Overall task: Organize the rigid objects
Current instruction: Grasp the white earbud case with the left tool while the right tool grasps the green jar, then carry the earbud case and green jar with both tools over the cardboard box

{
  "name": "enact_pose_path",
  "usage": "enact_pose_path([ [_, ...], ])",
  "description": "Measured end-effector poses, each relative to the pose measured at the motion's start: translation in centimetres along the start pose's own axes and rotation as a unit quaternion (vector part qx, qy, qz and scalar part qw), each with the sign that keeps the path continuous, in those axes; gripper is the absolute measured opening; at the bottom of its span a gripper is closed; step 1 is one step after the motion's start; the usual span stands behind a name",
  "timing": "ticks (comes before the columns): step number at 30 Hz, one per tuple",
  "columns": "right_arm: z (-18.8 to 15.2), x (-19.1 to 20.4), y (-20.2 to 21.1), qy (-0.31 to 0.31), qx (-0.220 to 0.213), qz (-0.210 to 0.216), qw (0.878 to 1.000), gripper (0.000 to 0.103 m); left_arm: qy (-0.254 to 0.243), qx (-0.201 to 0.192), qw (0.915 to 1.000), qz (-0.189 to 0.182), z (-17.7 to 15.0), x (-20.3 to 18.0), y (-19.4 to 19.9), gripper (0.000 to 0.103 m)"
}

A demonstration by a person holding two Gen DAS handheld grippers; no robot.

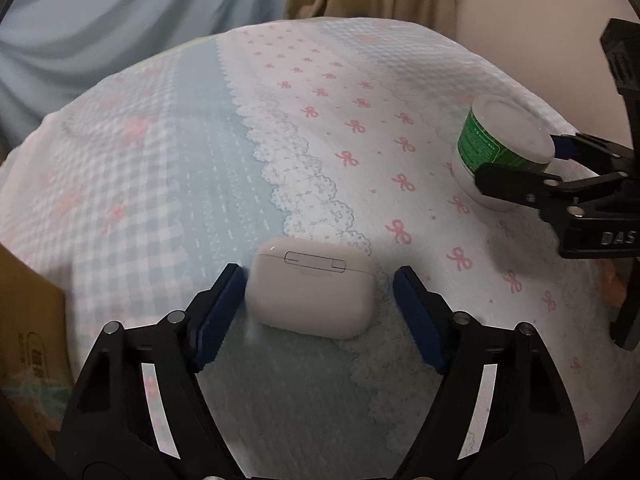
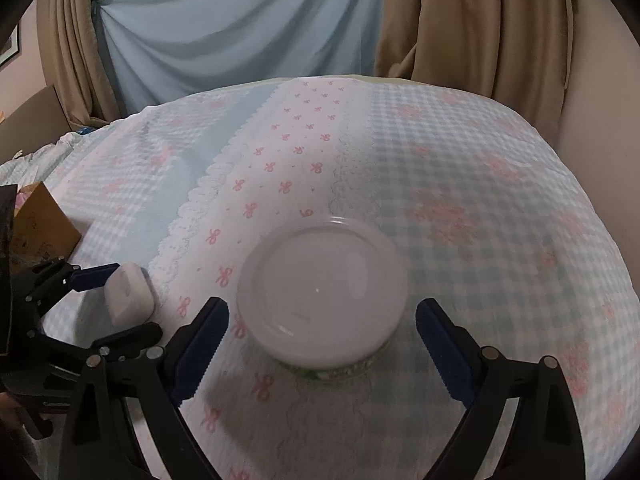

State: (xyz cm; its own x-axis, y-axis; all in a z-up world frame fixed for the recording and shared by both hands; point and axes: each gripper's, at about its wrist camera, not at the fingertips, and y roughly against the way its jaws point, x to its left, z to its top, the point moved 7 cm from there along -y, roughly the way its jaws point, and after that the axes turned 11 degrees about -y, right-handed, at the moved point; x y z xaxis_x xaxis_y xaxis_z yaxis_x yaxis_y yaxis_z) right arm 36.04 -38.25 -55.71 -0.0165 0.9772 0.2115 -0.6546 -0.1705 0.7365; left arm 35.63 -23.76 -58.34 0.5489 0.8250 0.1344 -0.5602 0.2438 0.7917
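A white earbud case (image 1: 310,288) lies on the patterned bedspread between the open fingers of my left gripper (image 1: 318,280); the left pad is close to its side, the right pad stands apart. It also shows in the right wrist view (image 2: 128,294). A white-lidded jar with a green label (image 1: 506,148) stands on the bed at the right. In the right wrist view the jar (image 2: 322,292) sits between the open fingers of my right gripper (image 2: 322,320), with gaps on both sides. The right gripper (image 1: 516,162) also shows around the jar in the left wrist view.
A brown cardboard box (image 1: 28,320) stands at the bed's left edge, also seen in the right wrist view (image 2: 42,228). Blue and tan curtains (image 2: 240,20) hang behind the bed. The bedspread (image 2: 480,200) stretches wide to the far right.
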Motion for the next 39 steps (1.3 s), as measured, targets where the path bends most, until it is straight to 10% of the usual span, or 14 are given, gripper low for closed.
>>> enact_pose_path([
  [4, 0.1, -0.1, -0.7, 0.007, 0.005, -0.012, 1.000, 0.067, -0.007, 0.001, 1.0000, -0.003, 0.1, -0.1, 0.0, 0.059],
  [20, 0.7, -0.2, 2.4, -0.016, 0.007, -0.021, 1.000, 0.067, -0.002, -0.015, 0.9999, 0.007, 1.9, 0.0, 3.4, 0.059],
  [39, 10.3, 8.1, 23.9, -0.016, -0.060, -0.008, 0.998, 0.067, 0.060, -0.101, 0.9927, 0.028, 9.7, 2.1, 26.9, 0.059],
])
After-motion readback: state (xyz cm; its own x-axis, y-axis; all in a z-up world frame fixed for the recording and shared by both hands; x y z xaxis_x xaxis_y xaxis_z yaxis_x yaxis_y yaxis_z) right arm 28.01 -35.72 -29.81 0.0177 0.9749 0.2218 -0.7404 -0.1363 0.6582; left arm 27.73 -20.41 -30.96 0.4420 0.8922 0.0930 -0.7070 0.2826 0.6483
